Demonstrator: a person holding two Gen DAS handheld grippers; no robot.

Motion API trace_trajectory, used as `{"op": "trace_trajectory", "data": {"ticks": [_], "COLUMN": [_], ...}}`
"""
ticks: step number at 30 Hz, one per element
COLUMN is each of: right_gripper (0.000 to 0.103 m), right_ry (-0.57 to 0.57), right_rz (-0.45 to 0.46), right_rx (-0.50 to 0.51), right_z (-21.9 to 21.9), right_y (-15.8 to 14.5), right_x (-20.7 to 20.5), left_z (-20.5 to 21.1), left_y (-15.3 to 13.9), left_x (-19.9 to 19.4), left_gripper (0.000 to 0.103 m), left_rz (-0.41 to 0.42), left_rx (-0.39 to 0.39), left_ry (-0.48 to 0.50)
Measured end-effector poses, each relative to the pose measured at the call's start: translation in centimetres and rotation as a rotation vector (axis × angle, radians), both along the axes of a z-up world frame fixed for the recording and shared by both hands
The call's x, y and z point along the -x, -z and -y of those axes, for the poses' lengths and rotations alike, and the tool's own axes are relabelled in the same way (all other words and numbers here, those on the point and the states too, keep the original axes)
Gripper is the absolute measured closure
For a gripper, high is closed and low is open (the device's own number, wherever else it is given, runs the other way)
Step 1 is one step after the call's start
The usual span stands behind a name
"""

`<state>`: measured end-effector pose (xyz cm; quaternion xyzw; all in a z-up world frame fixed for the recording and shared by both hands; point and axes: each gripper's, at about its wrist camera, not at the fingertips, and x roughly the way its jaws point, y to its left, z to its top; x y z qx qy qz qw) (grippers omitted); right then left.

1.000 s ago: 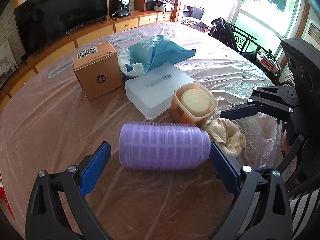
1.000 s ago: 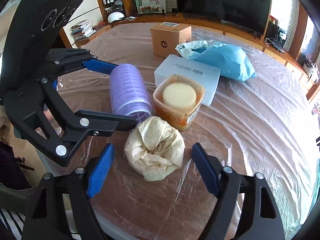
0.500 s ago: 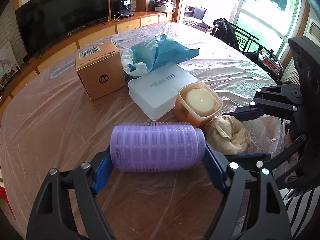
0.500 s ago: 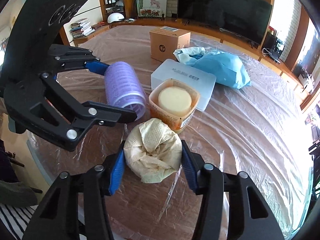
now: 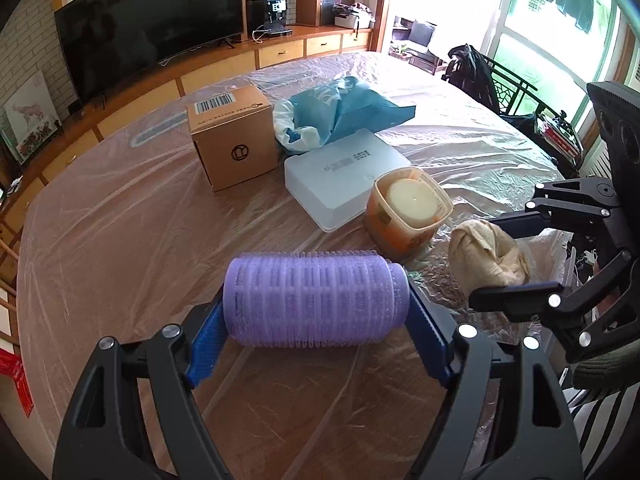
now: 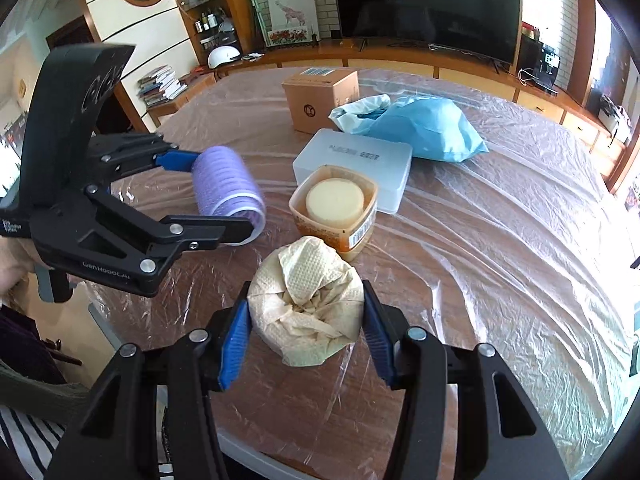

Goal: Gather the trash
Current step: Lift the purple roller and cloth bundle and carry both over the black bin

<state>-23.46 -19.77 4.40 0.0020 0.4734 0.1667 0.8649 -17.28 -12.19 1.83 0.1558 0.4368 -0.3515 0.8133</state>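
Note:
My left gripper (image 5: 316, 332) is shut on a purple bristled roller (image 5: 316, 300), held by its two ends just above the plastic-covered table (image 5: 120, 240). It also shows in the right wrist view (image 6: 230, 196), raised off the table. My right gripper (image 6: 306, 334) is shut on a crumpled beige paper wad (image 6: 306, 300), lifted slightly. The wad shows in the left wrist view (image 5: 486, 256) between the right gripper's fingers.
An orange tub (image 6: 334, 208) with a pale round block, a white lidded box (image 6: 354, 164), a blue bag (image 6: 424, 128) and a cardboard box (image 6: 320, 96) sit mid-table. A TV and cabinets stand behind; a dark chair (image 5: 472, 72) is at the far side.
Both grippers closed from open: the left onto the purple roller, the right onto the paper wad. Both objects have since risen a little off the table.

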Motion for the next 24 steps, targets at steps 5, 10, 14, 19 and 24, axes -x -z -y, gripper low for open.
{"op": "trace_trajectory", "data": {"ticks": [5, 10, 14, 19, 24], "right_gripper": [0.053, 0.053, 0.053, 0.053, 0.053], "right_ry": [0.02, 0.03, 0.044, 0.063, 0.081], "right_rz": [-0.003, -0.006, -0.019, -0.038, -0.047], "right_rx": [-0.022, -0.019, -0.011, -0.002, -0.008], "right_z": [0.5, 1.0, 0.9, 0.9, 1.2], "right_y": [-0.3, -0.2, 0.1, 0.6, 0.9], "right_x": [0.1, 0.2, 0.2, 0.1, 0.0], "left_z": [-0.4, -0.8, -1.1, -1.2, -1.2], "left_y": [-0.5, -0.9, -0.9, -0.7, -0.7], "left_x": [0.5, 1.1, 1.7, 2.6, 3.1], "left_gripper": [0.023, 0.023, 0.023, 0.023, 0.023], "left_rz": [0.002, 0.005, -0.009, -0.003, 0.006], "left_rx": [0.015, 0.025, 0.035, 0.021, 0.012], "left_ry": [-0.03, -0.065, -0.086, -0.116, -0.139]}}
